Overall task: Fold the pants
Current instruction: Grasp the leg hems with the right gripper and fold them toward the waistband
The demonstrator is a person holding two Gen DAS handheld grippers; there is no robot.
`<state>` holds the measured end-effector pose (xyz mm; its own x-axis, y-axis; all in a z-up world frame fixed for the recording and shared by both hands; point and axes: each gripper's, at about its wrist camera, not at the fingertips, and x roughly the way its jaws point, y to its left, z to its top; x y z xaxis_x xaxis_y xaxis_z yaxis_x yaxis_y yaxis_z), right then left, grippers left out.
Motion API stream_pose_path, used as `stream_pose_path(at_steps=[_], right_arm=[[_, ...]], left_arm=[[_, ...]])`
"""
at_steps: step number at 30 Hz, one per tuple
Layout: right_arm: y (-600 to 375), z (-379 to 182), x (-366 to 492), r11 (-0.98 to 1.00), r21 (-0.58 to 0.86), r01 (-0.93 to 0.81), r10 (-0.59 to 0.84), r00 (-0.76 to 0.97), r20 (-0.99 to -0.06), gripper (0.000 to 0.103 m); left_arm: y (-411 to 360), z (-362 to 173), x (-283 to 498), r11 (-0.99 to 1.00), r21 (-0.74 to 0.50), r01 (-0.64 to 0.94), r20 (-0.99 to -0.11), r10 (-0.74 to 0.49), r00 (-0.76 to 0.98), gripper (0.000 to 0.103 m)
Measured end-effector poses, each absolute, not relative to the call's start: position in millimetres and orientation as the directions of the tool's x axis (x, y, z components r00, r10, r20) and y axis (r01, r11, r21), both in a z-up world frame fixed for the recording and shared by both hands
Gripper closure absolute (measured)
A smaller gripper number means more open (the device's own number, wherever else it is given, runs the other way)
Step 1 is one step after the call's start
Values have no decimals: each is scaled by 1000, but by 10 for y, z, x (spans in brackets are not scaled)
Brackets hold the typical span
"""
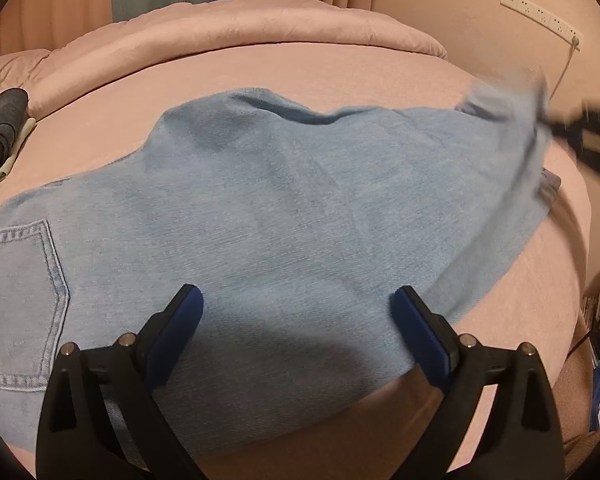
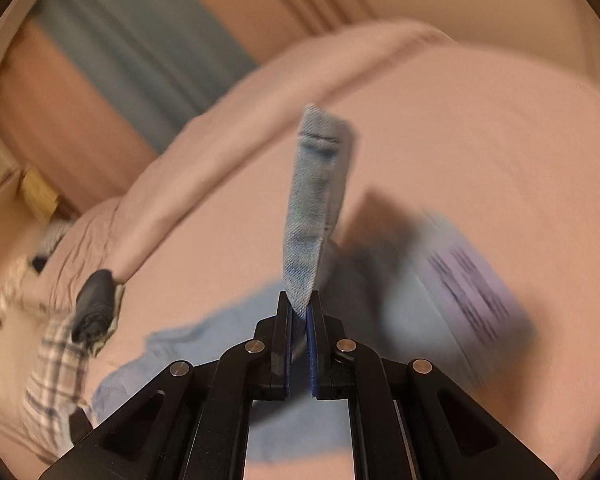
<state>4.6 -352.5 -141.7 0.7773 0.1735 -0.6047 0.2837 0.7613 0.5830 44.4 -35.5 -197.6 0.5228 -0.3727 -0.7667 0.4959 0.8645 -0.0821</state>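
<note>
Light blue denim pants [image 1: 260, 200] lie spread across a pink bed [image 1: 300, 64], with a back pocket [image 1: 20, 280] at the left. My left gripper [image 1: 298, 300] hovers open just above the near part of the pants, nothing between its fingers. At the far right a blurred right gripper [image 1: 580, 132] lifts the leg end [image 1: 504, 100]. In the right wrist view my right gripper [image 2: 300, 308] is shut on the hem of the pants [image 2: 316, 200], which sticks up past the tips. The rest of the pants [image 2: 380, 300] is blurred below.
A folded pink duvet [image 1: 240, 28] lies along the far side of the bed. Dark folded clothes [image 1: 0, 128] sit at the left edge, seen too as a dark roll [image 2: 94, 304] beside a plaid garment [image 2: 52, 380]. A wall with a socket strip [image 1: 540, 12] stands at the right.
</note>
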Motion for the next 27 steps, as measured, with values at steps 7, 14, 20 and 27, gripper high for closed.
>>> stream_pose_path(at_steps=[7,14,20,27], right_arm=[[-3924,-2223,-231,464,810,358,288,803,-521,77],[-4053,-2150,-75,490,788,374,202,830,-520,59],[-4129,-2067,-166,563,732,384,154,822,-549,97],[-4244,-2245,-116,577,709,406,221,758,-614,99]], left_arm=[[-280,-1846,640,869,-178,461,-791,-405,458,6],[-280,-1816,544,882,-248,401,-789,-424,445,6],[-361,-1830,568,892,-206,401,-809,-386,444,7],[-326,-1779,601,891,-215,400,-818,-388,424,7]])
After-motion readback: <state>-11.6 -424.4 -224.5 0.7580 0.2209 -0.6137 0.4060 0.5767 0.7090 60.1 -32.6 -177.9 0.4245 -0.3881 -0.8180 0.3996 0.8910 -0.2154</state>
